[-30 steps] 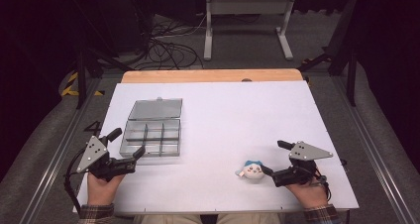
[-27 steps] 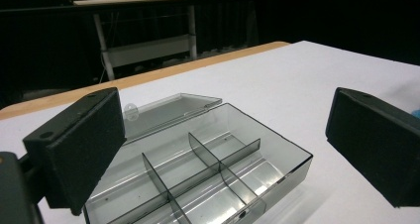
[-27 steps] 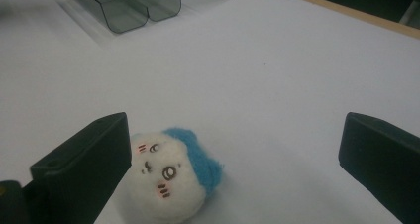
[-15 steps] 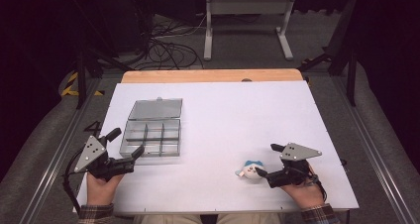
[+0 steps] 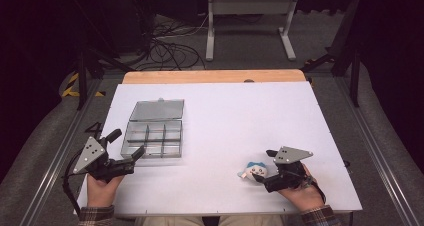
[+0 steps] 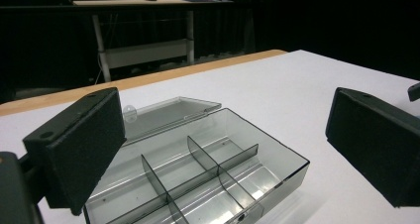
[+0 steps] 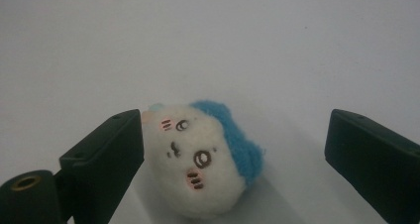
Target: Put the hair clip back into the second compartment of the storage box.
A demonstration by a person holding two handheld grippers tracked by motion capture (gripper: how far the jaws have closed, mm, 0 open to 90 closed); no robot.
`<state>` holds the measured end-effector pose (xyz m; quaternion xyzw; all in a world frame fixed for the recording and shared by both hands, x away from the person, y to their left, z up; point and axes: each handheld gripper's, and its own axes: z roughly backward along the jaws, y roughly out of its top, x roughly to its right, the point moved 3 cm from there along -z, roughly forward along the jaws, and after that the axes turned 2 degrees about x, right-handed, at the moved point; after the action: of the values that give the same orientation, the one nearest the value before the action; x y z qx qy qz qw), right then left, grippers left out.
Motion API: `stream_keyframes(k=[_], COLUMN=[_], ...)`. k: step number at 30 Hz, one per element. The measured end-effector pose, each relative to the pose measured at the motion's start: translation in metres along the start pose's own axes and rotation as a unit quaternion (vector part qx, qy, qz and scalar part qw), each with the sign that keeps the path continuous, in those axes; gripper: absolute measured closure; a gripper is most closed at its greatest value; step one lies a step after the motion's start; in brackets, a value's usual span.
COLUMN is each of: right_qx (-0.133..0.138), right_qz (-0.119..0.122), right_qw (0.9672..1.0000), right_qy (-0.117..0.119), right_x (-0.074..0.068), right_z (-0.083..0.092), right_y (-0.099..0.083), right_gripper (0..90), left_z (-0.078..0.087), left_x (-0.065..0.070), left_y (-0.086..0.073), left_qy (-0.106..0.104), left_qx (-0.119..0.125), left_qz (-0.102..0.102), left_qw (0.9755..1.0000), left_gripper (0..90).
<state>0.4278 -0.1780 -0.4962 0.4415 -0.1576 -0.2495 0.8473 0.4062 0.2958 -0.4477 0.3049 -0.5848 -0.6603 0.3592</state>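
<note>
A small white plush toy (image 5: pixel 254 170) with a blue tuft and a drawn face lies on the white table (image 5: pixel 240 116) near its front edge. My right gripper (image 5: pixel 266 172) reaches around it from the right. In the right gripper view the toy (image 7: pixel 203 164) lies between the jaws of the right gripper (image 7: pixel 233 135), which have just been closing. The left jaw touches the toy and the right jaw stands well apart from it. My left gripper (image 5: pixel 127 143) is open and holds nothing, just left of a clear compartment box (image 5: pixel 155 136).
The box (image 6: pixel 198 169) has its lid (image 5: pixel 157 109) folded back flat, and its compartments look empty. A wooden strip (image 5: pixel 215 76) runs along the table's far edge. Cables and a white stand (image 5: pixel 250 16) lie on the floor beyond.
My right gripper has slid left toward the plush toy, and its jaws have narrowed with the toy now between them. The left gripper has stayed still.
</note>
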Motion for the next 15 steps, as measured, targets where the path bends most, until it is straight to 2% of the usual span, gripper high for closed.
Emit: stream_keyframes(k=[13, 15], right_qx=[-0.046, -0.053], right_qz=[0.018, 0.021], right_qw=[0.9986, 0.9982], right_qy=[0.016, 0.018], right_x=[-0.008, -0.009], right_z=[-0.015, -0.016], right_y=[-0.003, -0.004], right_gripper=[10.8, 15.6], left_z=[-0.002, -0.002], left_x=[0.001, 0.001], left_y=[-0.001, -0.001], left_qy=[-0.001, -0.002], left_qx=[-0.004, -0.006], left_qz=[-0.004, -0.003], left_qw=[1.0, 1.0], left_gripper=[2.4, 2.4])
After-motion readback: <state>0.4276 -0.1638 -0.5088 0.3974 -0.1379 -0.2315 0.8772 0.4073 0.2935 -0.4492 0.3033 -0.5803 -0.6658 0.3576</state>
